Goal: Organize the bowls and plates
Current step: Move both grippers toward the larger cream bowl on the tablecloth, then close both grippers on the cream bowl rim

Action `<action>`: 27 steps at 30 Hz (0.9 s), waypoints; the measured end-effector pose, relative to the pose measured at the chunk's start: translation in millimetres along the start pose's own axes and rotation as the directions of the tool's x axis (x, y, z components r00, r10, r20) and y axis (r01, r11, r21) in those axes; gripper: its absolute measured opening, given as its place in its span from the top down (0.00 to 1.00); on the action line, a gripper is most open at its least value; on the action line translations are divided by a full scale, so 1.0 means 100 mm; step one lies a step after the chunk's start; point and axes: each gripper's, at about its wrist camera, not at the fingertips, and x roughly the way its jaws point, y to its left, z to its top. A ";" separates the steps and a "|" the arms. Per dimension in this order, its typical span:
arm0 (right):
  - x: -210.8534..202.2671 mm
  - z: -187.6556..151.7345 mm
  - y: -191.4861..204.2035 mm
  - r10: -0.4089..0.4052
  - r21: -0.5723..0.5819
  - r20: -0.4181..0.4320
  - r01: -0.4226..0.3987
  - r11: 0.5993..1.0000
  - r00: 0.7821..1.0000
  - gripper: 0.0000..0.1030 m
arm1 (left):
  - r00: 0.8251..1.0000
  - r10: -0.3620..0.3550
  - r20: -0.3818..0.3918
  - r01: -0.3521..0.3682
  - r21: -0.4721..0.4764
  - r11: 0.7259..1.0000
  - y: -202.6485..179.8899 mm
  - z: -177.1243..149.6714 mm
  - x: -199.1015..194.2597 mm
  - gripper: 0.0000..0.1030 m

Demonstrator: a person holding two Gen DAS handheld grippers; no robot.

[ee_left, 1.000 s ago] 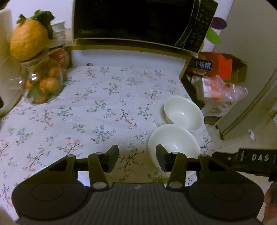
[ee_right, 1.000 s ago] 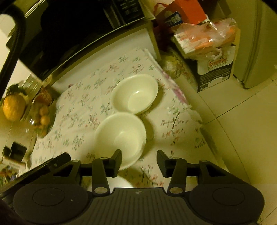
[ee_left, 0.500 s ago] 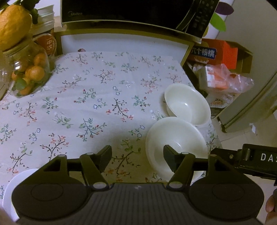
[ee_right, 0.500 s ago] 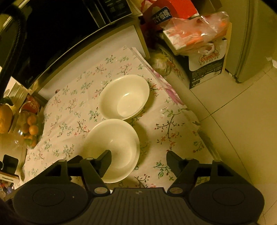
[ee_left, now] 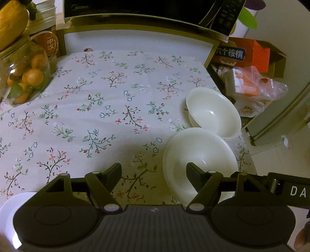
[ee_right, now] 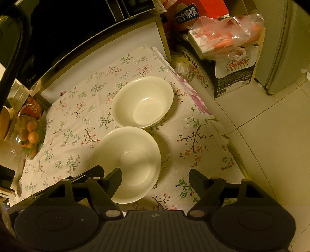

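Note:
Two white bowls stand side by side on the floral tablecloth (ee_left: 108, 108) near its right edge: a near bowl (ee_left: 199, 155) (ee_right: 133, 155) and a far bowl (ee_left: 213, 114) (ee_right: 143, 102), whose rims almost touch. My left gripper (ee_left: 154, 170) hovers at the near bowl's left rim. Its jaws are opening and no pad presses the bowl. My right gripper (ee_right: 155, 174) straddles the same bowl's right rim, its jaws also opening and free of it. Part of a white plate (ee_left: 7, 211) shows at the lower left.
A glass jar of oranges (ee_left: 25, 77) stands at the table's left. A microwave (ee_left: 147, 9) sits on a shelf at the back. Boxes and a plastic bag (ee_right: 224, 36) crowd the floor to the right, beside a fridge (ee_right: 286, 44). The tablecloth's middle holds nothing.
Both grippers' jaws have spread wider. Both have sunk closer to the near bowl, which now looks larger. The white plate has come into the left wrist view.

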 end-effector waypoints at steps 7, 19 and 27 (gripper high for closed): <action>0.03 -0.03 0.06 -0.021 -0.031 0.011 0.021 0.999 1.000 0.31 | 0.999 -0.005 -0.035 0.005 0.001 1.000 -0.01 -0.05 0.10 0.65; 0.18 -0.13 0.15 -0.009 -0.071 -0.020 0.008 0.997 1.000 0.72 | 0.998 -0.031 -0.046 0.032 0.019 0.999 -0.07 -0.10 0.12 0.89; 0.14 -0.14 0.16 0.008 -0.069 -0.020 -0.009 0.998 1.000 0.88 | 0.999 -0.039 -0.032 0.039 0.001 0.999 -0.05 -0.07 0.07 0.90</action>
